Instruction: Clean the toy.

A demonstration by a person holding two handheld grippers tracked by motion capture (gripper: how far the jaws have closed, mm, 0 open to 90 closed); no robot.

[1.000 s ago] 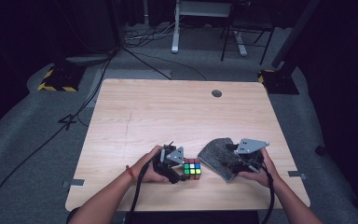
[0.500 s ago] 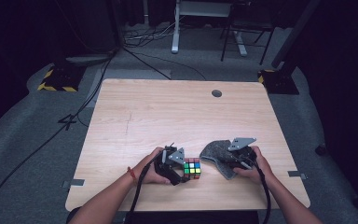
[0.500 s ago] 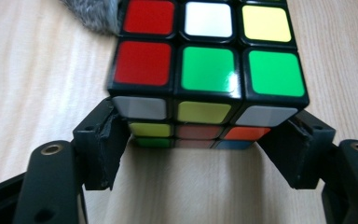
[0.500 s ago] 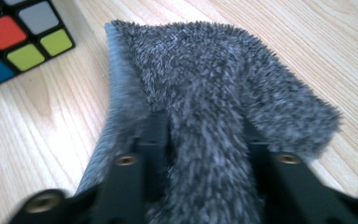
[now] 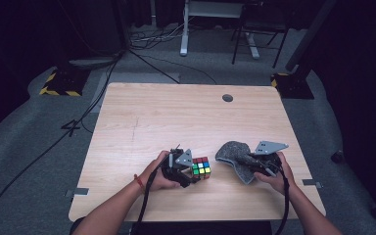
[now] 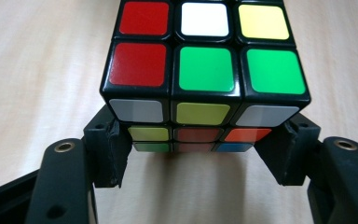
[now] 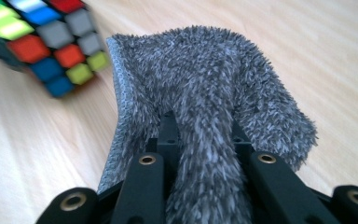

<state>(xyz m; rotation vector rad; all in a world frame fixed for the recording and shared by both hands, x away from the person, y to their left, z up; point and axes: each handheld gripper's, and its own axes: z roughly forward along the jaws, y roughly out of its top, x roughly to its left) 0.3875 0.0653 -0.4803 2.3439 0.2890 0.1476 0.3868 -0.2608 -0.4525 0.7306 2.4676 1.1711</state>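
Observation:
A scrambled Rubik's cube (image 5: 201, 168) (image 6: 205, 70) stands on the wooden table (image 5: 176, 117) near its front edge. My left gripper (image 5: 195, 172) (image 6: 198, 144) is shut on the cube's lower layers, one pad on each side. To the cube's right lies a grey fuzzy cloth (image 5: 232, 152) (image 7: 205, 79). My right gripper (image 5: 247, 160) (image 7: 203, 126) has just been closing and now pinches a raised fold of the cloth between its jaws. The cube (image 7: 42, 42) appears blurred at the upper left of the right gripper view.
A round cable hole (image 5: 227, 98) sits in the table's far side. Bare wood stretches behind the cube and cloth. Cables (image 5: 142, 54), a yellow-black striped block (image 5: 58, 85) and desk legs (image 5: 183, 29) are on the floor beyond the table.
The right gripper's jaws came together on the cloth, which is now bunched into a fold. That hand shifted left, then back right. The left hand and cube stayed put.

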